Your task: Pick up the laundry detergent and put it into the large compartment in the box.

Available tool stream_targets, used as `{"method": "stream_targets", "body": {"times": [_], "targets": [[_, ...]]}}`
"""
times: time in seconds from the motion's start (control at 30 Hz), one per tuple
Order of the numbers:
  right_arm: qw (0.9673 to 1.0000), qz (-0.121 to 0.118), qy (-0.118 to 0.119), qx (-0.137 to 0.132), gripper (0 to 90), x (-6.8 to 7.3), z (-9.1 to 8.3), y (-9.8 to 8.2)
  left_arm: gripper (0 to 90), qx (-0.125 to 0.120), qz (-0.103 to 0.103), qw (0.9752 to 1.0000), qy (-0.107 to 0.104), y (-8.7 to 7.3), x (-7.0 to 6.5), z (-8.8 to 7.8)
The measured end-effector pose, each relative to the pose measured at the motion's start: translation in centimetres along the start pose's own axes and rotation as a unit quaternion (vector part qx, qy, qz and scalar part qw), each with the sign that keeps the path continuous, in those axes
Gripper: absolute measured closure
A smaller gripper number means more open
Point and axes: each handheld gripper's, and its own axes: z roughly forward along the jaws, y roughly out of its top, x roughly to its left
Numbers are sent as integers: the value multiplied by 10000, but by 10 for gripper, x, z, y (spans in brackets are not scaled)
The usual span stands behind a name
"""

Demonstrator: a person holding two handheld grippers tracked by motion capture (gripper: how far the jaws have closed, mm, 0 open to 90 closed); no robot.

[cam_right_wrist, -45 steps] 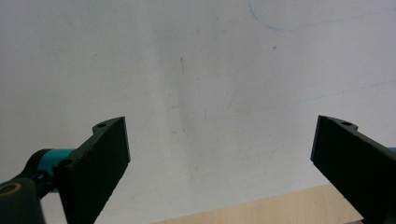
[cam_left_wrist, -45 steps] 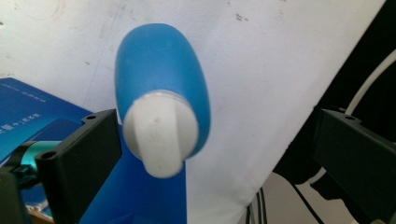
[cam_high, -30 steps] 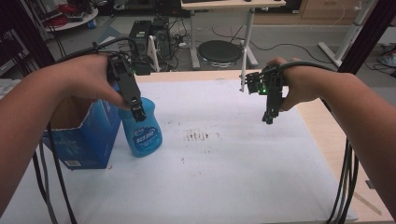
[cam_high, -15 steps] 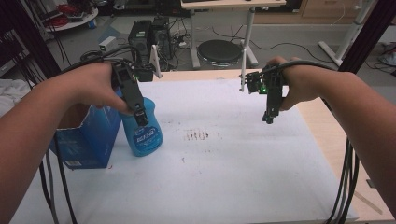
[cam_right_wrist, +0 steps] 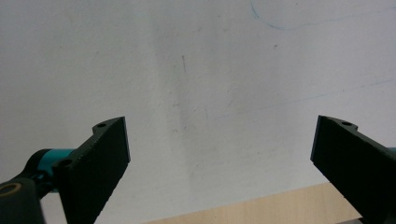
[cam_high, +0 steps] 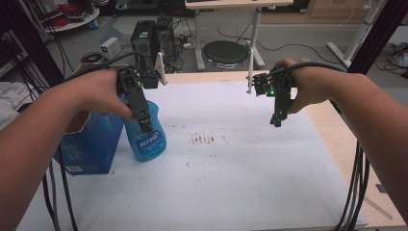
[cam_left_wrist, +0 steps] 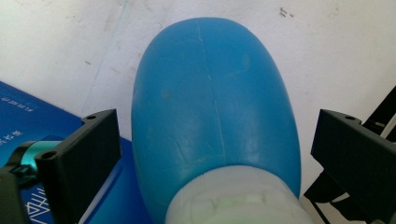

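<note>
A blue plastic spray bottle with a printed label stands upright on the white sheet, left of centre. My left gripper reaches down over its top. In the left gripper view the bottle's rounded body and pale neck sit between the jaws of the left gripper, which is open with a narrow gap on each side. My right gripper hangs above the sheet at the right. In its own view the right gripper is open and holds nothing.
A blue cardboard box with an open top stands against the bottle's left side. Dark smudges mark the white sheet near its middle. Bare wooden tabletop runs along the right edge. Cables hang at both sides.
My left gripper has sunk slightly lower over the bottle. The right gripper has stayed where it was.
</note>
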Motion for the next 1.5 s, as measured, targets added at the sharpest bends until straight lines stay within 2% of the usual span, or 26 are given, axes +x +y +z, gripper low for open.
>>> {"method": "stream_targets", "body": {"times": [0.3,0.57,0.77,0.9,1.07,1.23,1.3,1.5], "targets": [[10000,-43,-6,5,36,0,1,2,20,-42,14,10000,-27,0,0,1],[10000,-57,17,14,36,0,2,2,94,13,-15,10000,-69,0,0,0],[10000,-59,7,10,36,0,1,2,128,39,-12,10000,-33,0,0,0],[10000,-69,19,35,36,1,1,3,152,21,-6,10000,91,1,-1,1],[10000,-42,9,62,36,2,1,3,212,69,46,9999,84,0,-2,1],[10000,-39,5,65,36,3,0,4,222,15,-22,10000,65,0,-2,1],[10000,-48,1,76,36,3,1,5,281,-8,-15,10000,26,0,-2,0],[9999,-88,5,80,36,4,2,8,282,22,-3,10000,51,0,-2,0]]}}
